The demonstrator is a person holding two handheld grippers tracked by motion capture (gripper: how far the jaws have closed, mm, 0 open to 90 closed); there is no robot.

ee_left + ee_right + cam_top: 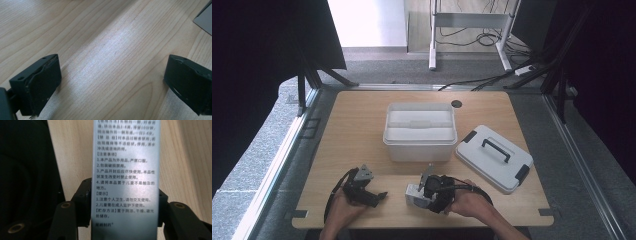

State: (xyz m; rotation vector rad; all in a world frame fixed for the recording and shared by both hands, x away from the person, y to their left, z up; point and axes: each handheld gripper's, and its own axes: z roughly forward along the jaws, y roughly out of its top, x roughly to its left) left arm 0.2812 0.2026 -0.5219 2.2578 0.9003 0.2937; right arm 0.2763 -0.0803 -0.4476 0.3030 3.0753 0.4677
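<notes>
Beyond the gripper (362, 187) we see a light wooden table (357, 125) on grey speckled floor (252, 150). Farther off, a white desk frame (469, 22) with dangling cables (472, 40); black curtains (257, 50) hang at both sides.

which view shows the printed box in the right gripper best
The right gripper view: the printed box sits close up between the right gripper jaws, its text readable. The high view shows it small; the left gripper view shows table.
</notes>
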